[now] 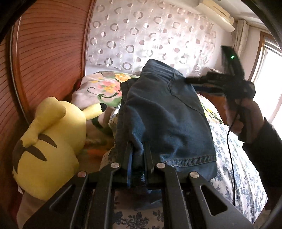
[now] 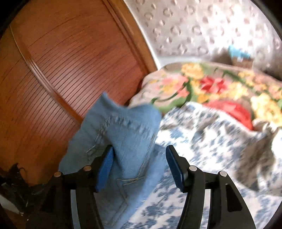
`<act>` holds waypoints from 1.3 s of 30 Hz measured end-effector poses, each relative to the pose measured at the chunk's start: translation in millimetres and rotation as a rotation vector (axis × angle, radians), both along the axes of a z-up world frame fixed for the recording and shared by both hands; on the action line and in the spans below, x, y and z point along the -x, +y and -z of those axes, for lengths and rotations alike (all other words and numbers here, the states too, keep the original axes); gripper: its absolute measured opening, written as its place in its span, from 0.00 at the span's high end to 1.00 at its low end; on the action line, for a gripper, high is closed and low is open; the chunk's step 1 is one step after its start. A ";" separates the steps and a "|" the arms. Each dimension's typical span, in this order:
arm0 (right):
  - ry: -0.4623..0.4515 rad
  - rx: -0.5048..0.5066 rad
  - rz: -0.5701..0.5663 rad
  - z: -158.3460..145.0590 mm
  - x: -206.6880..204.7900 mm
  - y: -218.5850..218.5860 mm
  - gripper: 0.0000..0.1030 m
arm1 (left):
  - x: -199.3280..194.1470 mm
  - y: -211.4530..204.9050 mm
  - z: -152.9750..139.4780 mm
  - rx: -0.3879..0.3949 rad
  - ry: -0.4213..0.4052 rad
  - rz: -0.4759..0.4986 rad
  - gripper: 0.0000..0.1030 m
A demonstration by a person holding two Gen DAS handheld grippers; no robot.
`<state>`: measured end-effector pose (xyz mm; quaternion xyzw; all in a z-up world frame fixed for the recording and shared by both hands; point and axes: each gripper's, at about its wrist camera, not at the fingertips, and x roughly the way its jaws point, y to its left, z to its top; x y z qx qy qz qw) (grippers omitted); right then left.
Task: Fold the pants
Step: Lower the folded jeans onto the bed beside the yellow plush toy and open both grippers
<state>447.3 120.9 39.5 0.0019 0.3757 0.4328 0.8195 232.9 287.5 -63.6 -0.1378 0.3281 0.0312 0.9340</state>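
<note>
Left wrist view: the jeans (image 1: 164,112) are held raised above the floral bedsheet (image 1: 243,176), pinched tight by the left gripper (image 1: 139,156), while the right gripper (image 2: 141,167) is spread wide, denim draped against one finger (image 2: 104,172).

Slatted wooden wardrobe door (image 1: 51,58) at left; circle-patterned curtain (image 1: 149,35) behind bed; bright window (image 1: 269,70) at right; air conditioner (image 1: 216,14) overhead.

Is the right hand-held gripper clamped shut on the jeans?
No: the right hand-held gripper stands open, the jeans lying against only its left pad, with a wide gap to the other.
</note>
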 end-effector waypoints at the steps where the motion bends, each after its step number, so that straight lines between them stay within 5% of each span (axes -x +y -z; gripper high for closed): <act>1: -0.040 -0.002 0.009 -5.6 7.5 0.2 0.40 | 0.0 -1.0 -1.6 -0.004 0.004 -0.004 0.89; 5: -0.201 0.084 0.050 -4.5 28.8 24.6 0.55 | 0.3 -6.1 -0.3 -0.034 0.022 -0.013 0.89; 9: -0.179 0.160 0.055 23.4 24.2 47.1 0.60 | 3.8 -5.2 3.4 -0.034 0.023 -0.019 0.89; 15: -0.199 0.127 0.092 -2.9 49.8 37.8 0.60 | 18.1 -11.4 -19.4 -0.062 -0.006 -0.031 0.89; 23: -0.277 0.059 0.072 -26.6 147.8 -13.1 0.59 | 43.7 -37.9 -58.6 -0.125 -0.070 -0.022 0.89; 39: -0.362 0.013 0.123 -29.1 261.4 -116.6 0.59 | 105.4 -84.9 -108.2 -0.199 -0.158 -0.029 0.86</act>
